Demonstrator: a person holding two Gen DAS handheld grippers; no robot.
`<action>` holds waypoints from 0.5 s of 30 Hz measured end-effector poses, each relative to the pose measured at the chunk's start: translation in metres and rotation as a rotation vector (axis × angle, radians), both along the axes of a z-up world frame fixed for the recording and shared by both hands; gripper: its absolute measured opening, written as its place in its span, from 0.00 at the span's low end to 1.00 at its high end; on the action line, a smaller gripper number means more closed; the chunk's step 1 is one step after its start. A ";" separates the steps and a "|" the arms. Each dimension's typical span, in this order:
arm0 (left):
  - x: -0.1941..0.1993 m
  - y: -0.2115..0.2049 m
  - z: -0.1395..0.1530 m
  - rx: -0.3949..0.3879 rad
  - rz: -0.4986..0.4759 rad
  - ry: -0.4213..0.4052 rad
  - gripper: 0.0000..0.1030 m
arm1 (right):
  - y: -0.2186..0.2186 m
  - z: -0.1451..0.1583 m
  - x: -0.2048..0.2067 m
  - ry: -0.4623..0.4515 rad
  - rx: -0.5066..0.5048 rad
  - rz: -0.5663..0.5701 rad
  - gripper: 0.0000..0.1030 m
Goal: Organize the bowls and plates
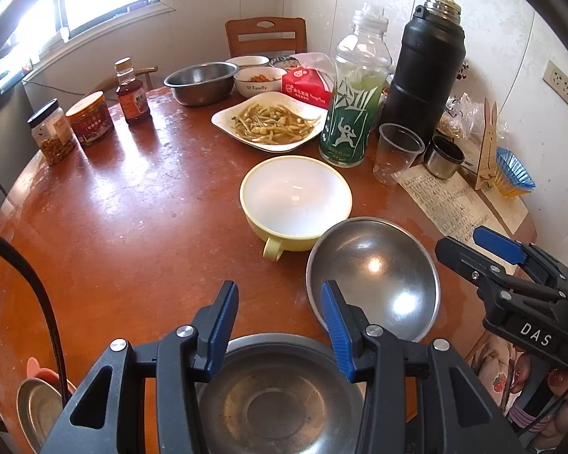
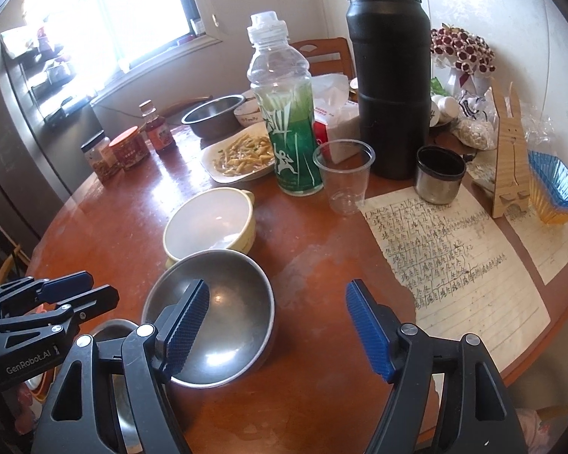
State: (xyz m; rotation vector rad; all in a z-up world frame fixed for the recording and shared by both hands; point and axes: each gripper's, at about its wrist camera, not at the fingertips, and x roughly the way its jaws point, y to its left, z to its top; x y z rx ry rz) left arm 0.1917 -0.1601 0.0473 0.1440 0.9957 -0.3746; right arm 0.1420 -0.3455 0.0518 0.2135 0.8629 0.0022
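Note:
A shallow steel bowl (image 1: 375, 280) (image 2: 223, 302) sits slightly tilted near the table's front, against a yellow bowl (image 1: 295, 196) (image 2: 208, 223) that has a white inside and a handle. A second steel bowl (image 1: 280, 401) (image 2: 111, 331) lies under my left gripper (image 1: 278, 287) (image 2: 100, 285). That gripper's jaws stand apart, with only table showing between the pads. My right gripper (image 2: 278, 285) (image 1: 462, 244) is open wide; its left finger hangs over the shallow bowl's inside and nothing is between its pads. A white plate of food (image 1: 272, 121) (image 2: 242, 155) and a deep steel bowl (image 1: 200, 81) (image 2: 212, 113) stand farther back.
A green bottle (image 2: 287, 121), a black thermos (image 2: 390, 87), a clear plastic cup (image 2: 344, 181) and a steel cup (image 2: 439, 178) crowd the right. Written paper (image 2: 454, 257) covers the right front. Jars (image 1: 91, 119) line the left rim. A steel lid (image 1: 38, 408) lies below the table edge.

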 end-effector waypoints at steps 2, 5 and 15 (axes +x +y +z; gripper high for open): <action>0.004 -0.003 -0.003 -0.001 -0.006 0.010 0.44 | 0.000 -0.003 0.003 0.014 0.001 -0.004 0.74; 0.008 -0.006 -0.008 0.003 -0.016 0.022 0.44 | 0.001 -0.008 0.006 0.032 0.002 0.001 0.74; 0.019 -0.017 -0.024 -0.006 -0.051 0.080 0.45 | 0.009 -0.029 0.012 0.091 -0.001 0.030 0.75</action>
